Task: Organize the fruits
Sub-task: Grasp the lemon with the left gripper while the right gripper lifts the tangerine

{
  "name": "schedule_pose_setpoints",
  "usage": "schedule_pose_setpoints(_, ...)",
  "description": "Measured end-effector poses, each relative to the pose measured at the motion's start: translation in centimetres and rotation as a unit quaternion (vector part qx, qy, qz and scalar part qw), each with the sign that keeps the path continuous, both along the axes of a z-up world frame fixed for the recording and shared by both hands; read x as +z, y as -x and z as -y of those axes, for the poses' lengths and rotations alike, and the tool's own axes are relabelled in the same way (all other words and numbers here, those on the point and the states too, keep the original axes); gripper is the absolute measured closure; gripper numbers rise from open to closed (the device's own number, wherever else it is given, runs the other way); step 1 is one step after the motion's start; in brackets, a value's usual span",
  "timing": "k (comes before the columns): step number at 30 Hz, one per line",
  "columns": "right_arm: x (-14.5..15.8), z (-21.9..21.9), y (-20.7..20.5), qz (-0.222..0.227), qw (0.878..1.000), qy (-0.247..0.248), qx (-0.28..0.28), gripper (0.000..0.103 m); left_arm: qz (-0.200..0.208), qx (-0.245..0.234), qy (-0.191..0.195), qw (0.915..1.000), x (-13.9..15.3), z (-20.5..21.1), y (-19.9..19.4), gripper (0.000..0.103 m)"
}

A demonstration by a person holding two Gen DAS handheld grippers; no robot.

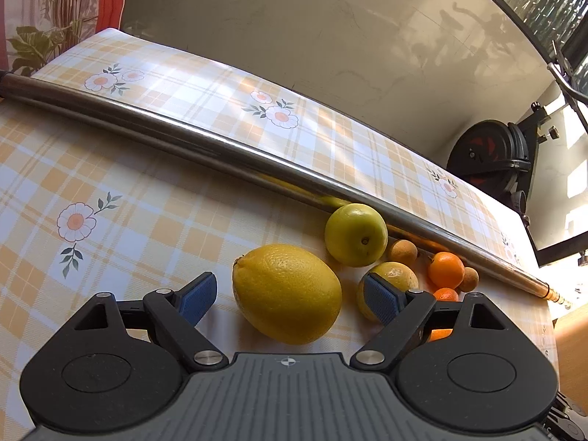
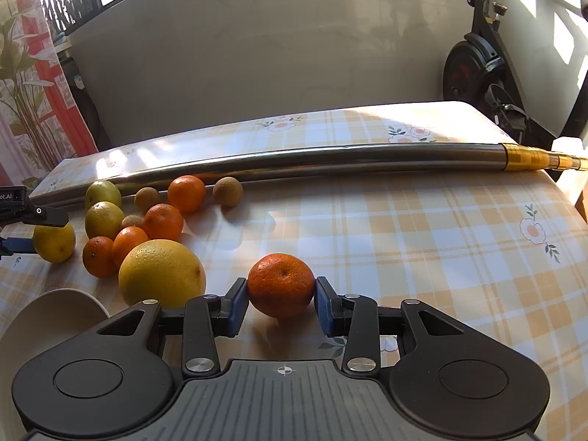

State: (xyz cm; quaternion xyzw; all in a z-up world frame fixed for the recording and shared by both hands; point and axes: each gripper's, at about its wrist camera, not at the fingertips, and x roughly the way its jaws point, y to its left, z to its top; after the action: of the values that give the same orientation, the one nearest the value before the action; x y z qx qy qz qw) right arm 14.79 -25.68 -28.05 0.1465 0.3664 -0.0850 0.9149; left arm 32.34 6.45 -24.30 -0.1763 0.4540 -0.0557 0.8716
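1. The right gripper [image 2: 281, 301] has its fingers [image 2: 235, 307] pinching a tangerine [image 2: 281, 284]. Both blue pads touch its sides. The fruit sits low on the checked worktop [image 2: 422, 242], so I judge the grip fresh and the lift not yet begun.

2. That tangerine sits well apart from the other fruit. This suits a clean side-on grip, with nothing to knock.

3. The left gripper [image 1: 290, 299] has its fingers [image 1: 198, 297] spread wide. A large lemon [image 1: 286, 292] lies between them, but neither pad touches it. The wide spread fits the lemon's bulk, and it looks like the next pick.

4. Beyond the left fingers lies a green-yellow apple [image 1: 355, 234]. Just behind the right-hand finger sits a smaller lemon [image 1: 395, 275]. Small tangerines and brown longan-like fruits lie further right.

5. A long steel pole [image 1: 220, 150] lies across the worktop beyond the fruit. Several pieces rest against it, so it probably keeps round things from rolling away.

6. To the left of the right fingers, a big yellow grapefruit [image 2: 161, 273] stands just beside the gripper body. Beyond it the remaining cluster of tangerines [image 2: 163, 220] and lemons is bunched together.

7. A pale bowl [image 2: 55, 316] shows at the lower left of the right wrist view, close to the grapefruit. The visible part holds no fruit, though most of it is hidden by the gripper. I take it as the likely place for sorted fruit.
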Motion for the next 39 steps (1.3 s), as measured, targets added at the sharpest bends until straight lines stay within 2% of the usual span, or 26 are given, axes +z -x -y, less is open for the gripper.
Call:
schedule_pose_setpoints(5, 0.1, -0.2, 0.3, 0.002, 1.0, 0.003, -0.003, 0.067, -0.004, 0.033, 0.02, 0.9992, -0.8, -0.2, -1.0, 0.015)
schedule_pose_setpoints(7, 0.1, -0.2, 0.5, 0.003, 1.0, 0.004, -0.003, 0.067, -0.006, 0.042, 0.024, 0.9988, -0.8, -0.2, -1.1, 0.018)
schedule_pose_setpoints(8, 0.1, -0.3, 0.6, 0.003, 1.0, 0.005, -0.003, 0.067, -0.007, 0.045, 0.021, 0.9988, -0.7, -0.1, -1.1, 0.021)
schedule_pose_setpoints(9, 0.2, -0.3, 0.7, 0.004, 1.0, 0.005, -0.003, 0.067, -0.009, 0.042, 0.019, 0.9989, -0.6, -0.1, -1.1, 0.038)
schedule_pose_setpoints(10, 0.3, -0.3, 0.8, 0.004, 1.0, 0.005, -0.003, 0.067, -0.01, 0.039, 0.02, 0.999, -0.6, -0.1, -1.1, 0.039)
schedule_pose_setpoints(13, 0.6, -0.3, 1.2, 0.008, 1.0, 0.001, -0.006, 0.067, -0.012, 0.032, 0.022, 0.9992, -0.4, -0.4, -0.7, 0.039)
schedule_pose_setpoints(18, 1.4, -0.5, 2.2, 0.015, 1.0, -0.001, -0.01, 0.067, -0.006, 0.012, -0.012, 0.9998, 0.7, -0.3, 1.3, 0.04)
schedule_pose_setpoints(26, 2.9, -1.9, 3.8, 0.028, 1.0, -0.004, -0.003, 0.068, 0.032, -0.02, -0.034, 0.9987, 3.6, -0.7, 5.2, 0.04)
schedule_pose_setpoints(32, 4.3, -3.9, 5.1, 0.036, 0.999, -0.004, 0.022, 0.068, 0.057, -0.071, -0.052, 0.9945, 5.9, -0.2, 9.3, 0.04)
schedule_pose_setpoints(39, 4.7, -6.9, 6.4, 0.028, 0.997, -0.007, 0.065, 0.068, 0.042, -0.121, -0.051, 0.9905, 6.2, 0.3, 13.8, 0.04)
